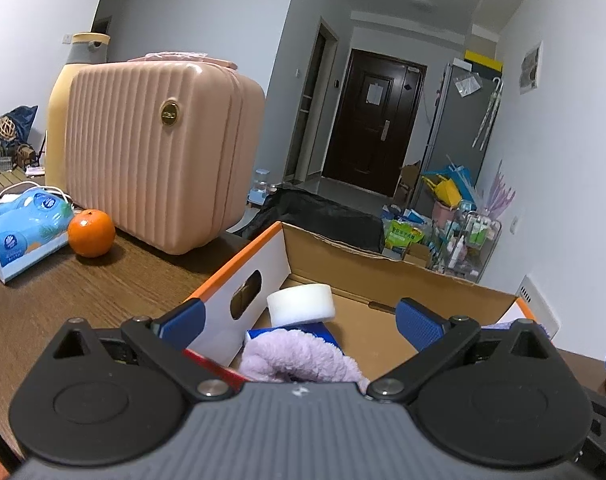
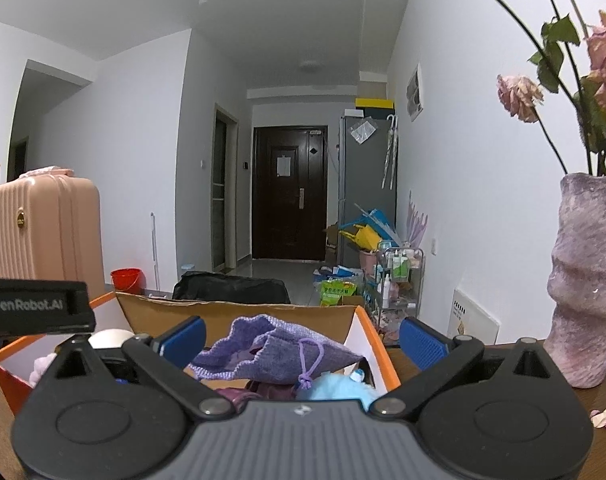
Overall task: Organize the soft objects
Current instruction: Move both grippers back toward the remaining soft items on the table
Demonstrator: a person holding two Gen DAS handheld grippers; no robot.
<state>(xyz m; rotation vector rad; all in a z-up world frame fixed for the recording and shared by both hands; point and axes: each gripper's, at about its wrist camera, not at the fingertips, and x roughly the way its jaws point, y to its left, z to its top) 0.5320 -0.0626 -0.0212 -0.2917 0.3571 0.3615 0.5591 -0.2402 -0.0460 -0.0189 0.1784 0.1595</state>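
Note:
An orange-rimmed cardboard box (image 1: 239,268) stands on the brown table. In the left wrist view it holds a white foam disc (image 1: 301,304) lying on a blue pack (image 1: 319,330), with a lilac fluffy cloth (image 1: 299,360) in front. My left gripper (image 1: 301,326) is open just above that cloth, holding nothing. In the right wrist view a purple knitted drawstring pouch (image 2: 271,352) lies on top of the box (image 2: 377,344) contents, beside a light blue fluffy item (image 2: 335,390). My right gripper (image 2: 301,340) is open, its blue pads (image 2: 421,342) wide apart on either side of the pouch.
A pink ribbed suitcase (image 1: 159,148) stands behind the box, with an orange (image 1: 91,233) and a blue tissue pack (image 1: 23,232) to its left. A mauve vase (image 2: 583,280) of dried roses stands at the right. The left tool's black housing (image 2: 35,306) hangs over the box's left end.

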